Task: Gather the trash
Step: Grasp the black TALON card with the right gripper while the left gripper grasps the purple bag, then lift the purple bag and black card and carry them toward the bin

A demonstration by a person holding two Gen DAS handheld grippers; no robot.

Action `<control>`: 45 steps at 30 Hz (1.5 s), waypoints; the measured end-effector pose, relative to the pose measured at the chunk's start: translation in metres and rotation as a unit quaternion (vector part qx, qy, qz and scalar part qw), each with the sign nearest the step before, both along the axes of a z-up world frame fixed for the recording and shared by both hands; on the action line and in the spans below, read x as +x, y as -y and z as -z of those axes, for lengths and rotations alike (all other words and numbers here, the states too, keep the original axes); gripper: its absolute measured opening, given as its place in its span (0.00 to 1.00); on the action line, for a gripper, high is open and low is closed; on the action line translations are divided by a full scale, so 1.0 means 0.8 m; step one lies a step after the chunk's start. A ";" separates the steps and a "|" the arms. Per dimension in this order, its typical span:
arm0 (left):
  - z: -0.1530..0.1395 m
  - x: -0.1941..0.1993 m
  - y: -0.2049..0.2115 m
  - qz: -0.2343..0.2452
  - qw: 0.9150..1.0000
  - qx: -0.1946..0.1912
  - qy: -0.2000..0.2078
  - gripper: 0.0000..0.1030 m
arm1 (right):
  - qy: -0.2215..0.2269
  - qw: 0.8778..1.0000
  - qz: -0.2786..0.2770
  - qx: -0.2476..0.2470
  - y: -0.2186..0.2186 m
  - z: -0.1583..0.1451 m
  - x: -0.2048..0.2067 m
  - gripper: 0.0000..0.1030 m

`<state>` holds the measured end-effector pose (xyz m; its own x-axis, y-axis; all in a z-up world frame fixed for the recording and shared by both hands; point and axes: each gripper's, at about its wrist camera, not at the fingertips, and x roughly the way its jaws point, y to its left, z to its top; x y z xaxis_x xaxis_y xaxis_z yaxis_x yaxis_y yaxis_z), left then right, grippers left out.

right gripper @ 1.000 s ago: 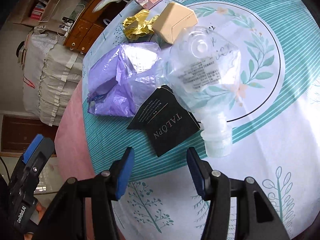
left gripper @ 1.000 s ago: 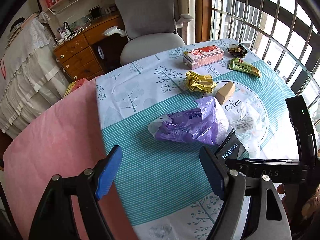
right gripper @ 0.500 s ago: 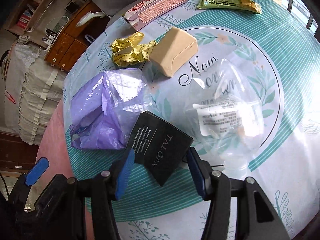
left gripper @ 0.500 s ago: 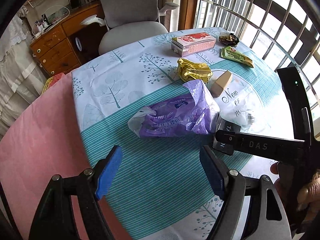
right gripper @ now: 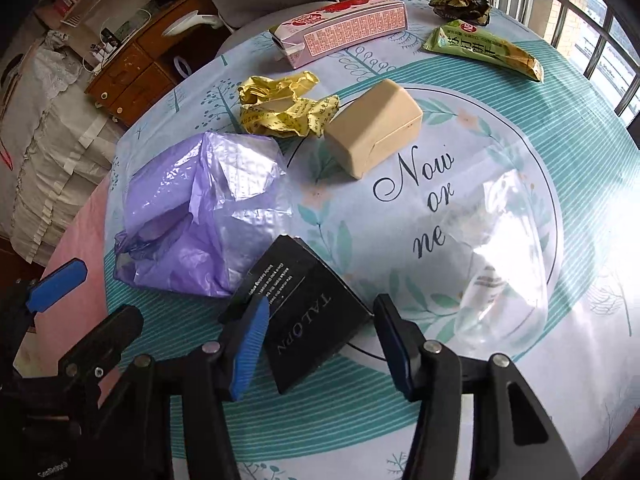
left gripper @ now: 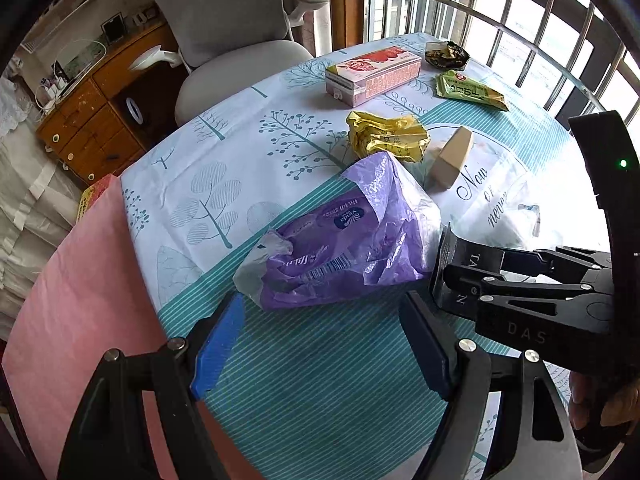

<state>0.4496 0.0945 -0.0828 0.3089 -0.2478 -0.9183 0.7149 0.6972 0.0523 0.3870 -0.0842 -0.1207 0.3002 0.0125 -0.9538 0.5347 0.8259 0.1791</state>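
A black packet (right gripper: 312, 320) printed TALOPN lies flat on the tablecloth between the fingers of my right gripper (right gripper: 320, 344). Its jaws are closing, the left pad at the packet's edge and a small gap showing at the right pad. Left of the packet sits a crumpled purple plastic bag (left gripper: 340, 248). My left gripper (left gripper: 320, 340) hangs open just in front of the bag, with nothing between its fingers. Further back lie a yellow wrapper (right gripper: 284, 108), a beige box (right gripper: 376, 128) and a squashed clear bottle (right gripper: 504, 260).
A pink carton (left gripper: 372, 74), a green wrapper (left gripper: 468, 90) and a dark wrapper (left gripper: 446, 54) lie at the table's far side. A pink cloth (left gripper: 80, 300) covers the left edge. A grey chair (left gripper: 236, 40), a wooden desk (left gripper: 92, 120) and window bars (left gripper: 520, 20) stand beyond.
My right gripper has moved forward until the black packet lies between its fingers, and its jaws have narrowed. My left gripper has come down closer to the purple bag.
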 end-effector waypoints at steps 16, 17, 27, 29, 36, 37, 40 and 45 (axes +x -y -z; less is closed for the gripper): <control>0.047 0.014 0.052 0.086 0.994 0.056 0.022 0.56 | 0.033 0.998 0.020 0.047 0.038 -0.006 -0.042 0.11; 0.047 0.016 0.053 0.085 0.994 0.056 0.024 0.48 | 0.034 0.998 0.021 0.050 0.040 -0.006 -0.045 0.10; 0.031 0.034 0.042 0.054 0.998 0.011 -0.021 0.03 | 0.049 0.995 0.029 0.079 0.048 -0.017 -0.061 0.05; 0.028 0.029 0.037 0.047 0.998 0.001 -0.033 0.03 | 0.053 0.995 0.030 0.082 0.050 -0.020 -0.064 0.05; 0.007 0.002 0.014 0.020 0.996 -0.040 -0.073 0.02 | 0.068 0.992 0.032 0.099 0.060 -0.035 -0.077 0.05; 0.005 -0.004 0.011 0.015 0.996 -0.042 -0.077 0.02 | 0.069 0.992 0.031 0.100 0.062 -0.037 -0.080 0.05; -0.003 -0.020 0.000 -0.002 0.995 -0.052 -0.089 0.02 | 0.075 0.991 0.027 0.107 0.068 -0.045 -0.089 0.05; -0.020 -0.062 -0.012 -0.019 0.995 -0.054 -0.085 0.01 | 0.076 0.991 0.011 0.113 0.077 -0.059 -0.105 0.05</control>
<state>0.4003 0.1038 -0.0665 0.1630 -0.3392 -0.9265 0.6803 0.7187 -0.1434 0.3029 -0.1460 -0.0735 0.4430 0.2118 -0.8712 0.5048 0.7441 0.4376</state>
